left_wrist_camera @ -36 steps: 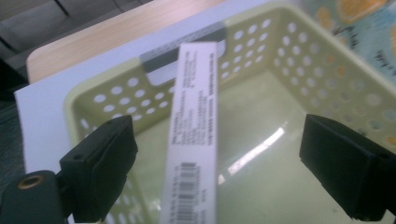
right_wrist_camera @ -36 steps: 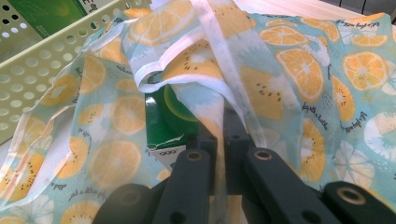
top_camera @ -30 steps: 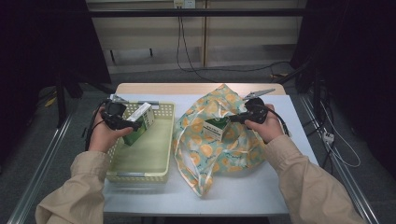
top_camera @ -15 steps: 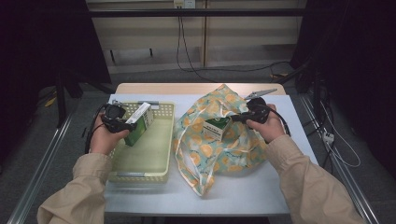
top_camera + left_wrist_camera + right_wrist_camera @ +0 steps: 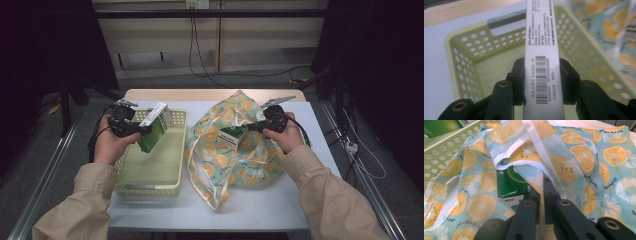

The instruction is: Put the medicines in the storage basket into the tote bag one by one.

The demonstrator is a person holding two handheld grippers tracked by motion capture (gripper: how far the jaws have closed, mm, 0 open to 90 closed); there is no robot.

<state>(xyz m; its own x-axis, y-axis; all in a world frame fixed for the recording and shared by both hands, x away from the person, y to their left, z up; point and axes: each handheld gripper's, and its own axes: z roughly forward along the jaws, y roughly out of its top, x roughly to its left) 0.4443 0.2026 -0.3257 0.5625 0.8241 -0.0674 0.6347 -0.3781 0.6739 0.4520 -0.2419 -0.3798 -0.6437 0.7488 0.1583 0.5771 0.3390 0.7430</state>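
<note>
Holding box [image 5: 152,131] over basket [image 5: 150,175], carton [image 5: 231,137] in bag [image 5: 240,160]

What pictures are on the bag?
The bag is light blue-green with orange slices and kiwi slices printed all over. The right gripper view shows it best.

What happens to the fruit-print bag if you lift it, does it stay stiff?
Probably floppy: the fruit-print bag lies crumpled, and its edge folds where the right gripper pinches it. It looks thin and light, so it would likely sag around the green box inside.
</note>
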